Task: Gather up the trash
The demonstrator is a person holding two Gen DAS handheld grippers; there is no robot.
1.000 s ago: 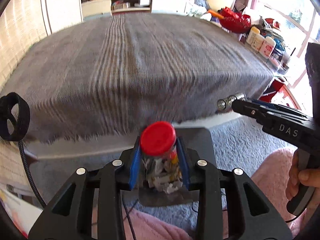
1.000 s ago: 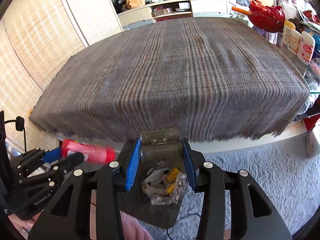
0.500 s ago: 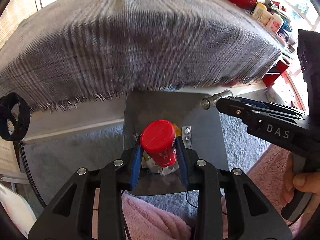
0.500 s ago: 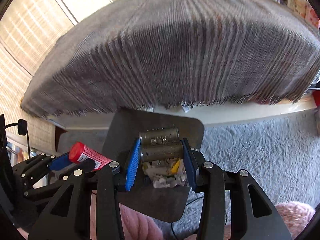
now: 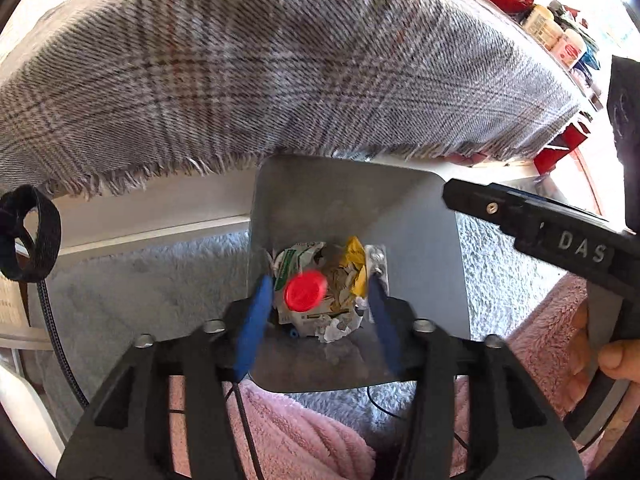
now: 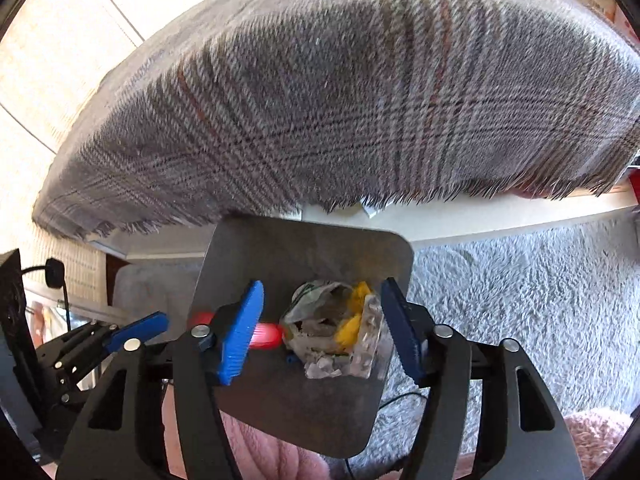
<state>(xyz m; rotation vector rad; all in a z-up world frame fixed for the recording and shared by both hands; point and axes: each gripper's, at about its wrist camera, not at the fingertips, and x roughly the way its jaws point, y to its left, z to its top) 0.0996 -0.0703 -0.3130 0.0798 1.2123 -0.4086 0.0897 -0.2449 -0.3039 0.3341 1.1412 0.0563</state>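
Observation:
A grey metal bin (image 5: 348,184) stands on the carpet below the bed's edge, with crumpled paper and yellow wrappers (image 5: 344,272) inside. My left gripper (image 5: 318,300) hangs over it, jaws opening. A red-capped bottle (image 5: 305,292) is blurred between the blue pads, touching neither. My right gripper (image 6: 322,320) is over the same bin (image 6: 304,236), jaws opening, with only the trash pile (image 6: 336,324) below. The red bottle (image 6: 264,334) shows behind its left pad. The metal can it held is out of sight.
A grey plaid blanket (image 5: 280,72) with a fringed edge covers the bed above the bin. Grey shag carpet (image 6: 520,280) lies to the right and a pink fleece (image 5: 304,440) below. Red basket and bottles (image 5: 540,28) sit far right. A hand (image 5: 612,360) grips the right tool.
Both grippers came down over the bin and their jaws opened. The red-capped bottle left the left pads and dropped; the metal can left the right pads.

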